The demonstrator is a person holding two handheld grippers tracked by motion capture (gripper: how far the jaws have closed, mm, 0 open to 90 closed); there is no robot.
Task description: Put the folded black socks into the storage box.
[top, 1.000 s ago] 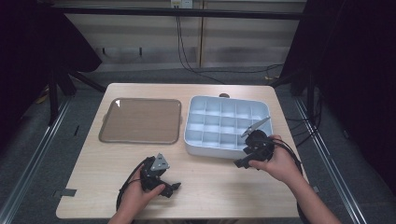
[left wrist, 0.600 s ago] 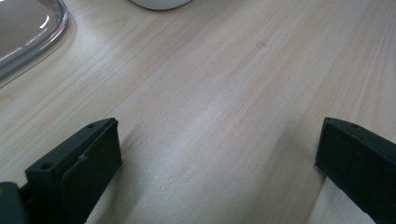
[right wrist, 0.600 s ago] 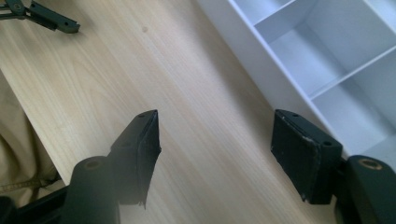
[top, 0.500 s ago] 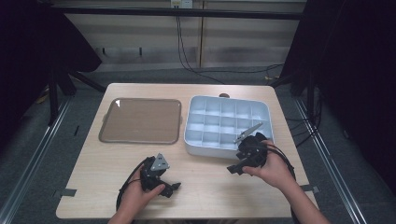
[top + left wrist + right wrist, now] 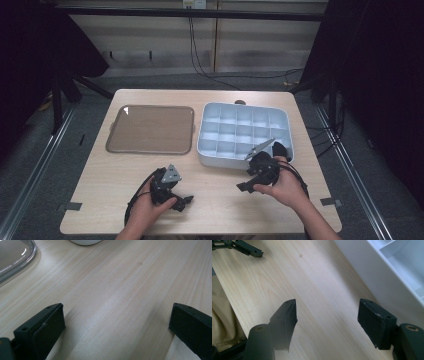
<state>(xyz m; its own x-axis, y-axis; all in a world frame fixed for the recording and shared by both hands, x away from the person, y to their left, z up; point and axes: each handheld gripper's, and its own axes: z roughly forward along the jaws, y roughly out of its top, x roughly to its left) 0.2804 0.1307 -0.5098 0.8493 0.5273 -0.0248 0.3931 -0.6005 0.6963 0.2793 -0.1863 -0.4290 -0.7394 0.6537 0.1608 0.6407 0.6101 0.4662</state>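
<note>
Both claws, left (image 5: 184, 201) and right (image 5: 243, 186), gape wide, empty; nearest, the white organizer (image 5: 243, 134) looks stiff, probably light: grip its near wall.

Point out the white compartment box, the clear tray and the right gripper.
white compartment box (image 5: 235, 162), high view, near front wall.
clear tray (image 5: 150, 129), high view, middle of its flat base.
right gripper (image 5: 325, 320), right gripper view, midway between the open jaws.

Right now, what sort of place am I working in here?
Likely a lab recording bench, not a home: a bare wooden table ringed by dark curtains, floor rails alongside, cables trailing down the back wall.
</note>
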